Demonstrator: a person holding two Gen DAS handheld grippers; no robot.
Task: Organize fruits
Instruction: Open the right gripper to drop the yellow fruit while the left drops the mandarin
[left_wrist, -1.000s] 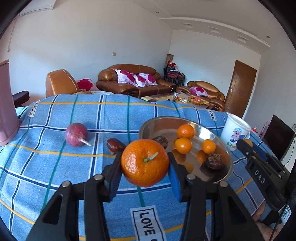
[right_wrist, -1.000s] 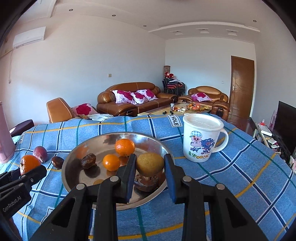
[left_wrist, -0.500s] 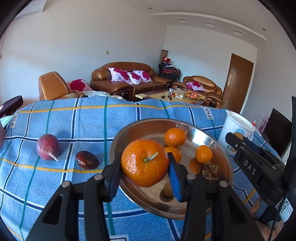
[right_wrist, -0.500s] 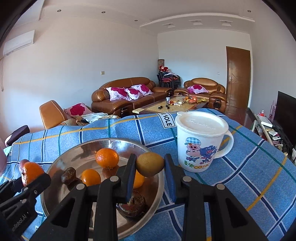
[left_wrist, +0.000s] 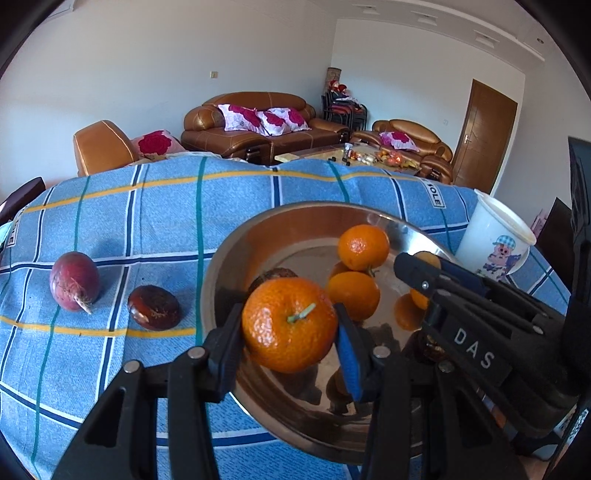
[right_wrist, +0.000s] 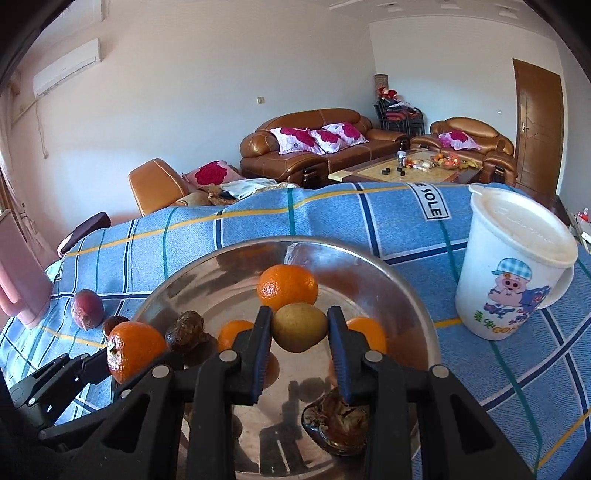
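Observation:
My left gripper (left_wrist: 290, 328) is shut on a large orange mandarin (left_wrist: 290, 323) with a green stem, held over the near left rim of the steel bowl (left_wrist: 229, 254). My right gripper (right_wrist: 299, 326) is shut on a small yellow-green fruit (right_wrist: 300, 326) above the middle of the bowl (right_wrist: 369, 258). Several small oranges (left_wrist: 364, 246) and dark wrinkled fruits (right_wrist: 338, 419) lie inside the bowl. On the blue checked cloth left of the bowl rest a purple passion fruit (left_wrist: 74, 280) and a dark brown fruit (left_wrist: 154, 307). The right gripper's body crosses the left wrist view's right side.
A white lidded mug (right_wrist: 515, 264) with a cartoon pig stands right of the bowl on the blue checked tablecloth (left_wrist: 147, 221). Pink fabric (right_wrist: 22, 273) hangs at the table's far left edge. Brown sofas and a coffee table fill the room beyond.
Both grippers have moved forward and a little lower, over the bowl, each still holding its fruit. The bowl now looms larger and nearer in both views.

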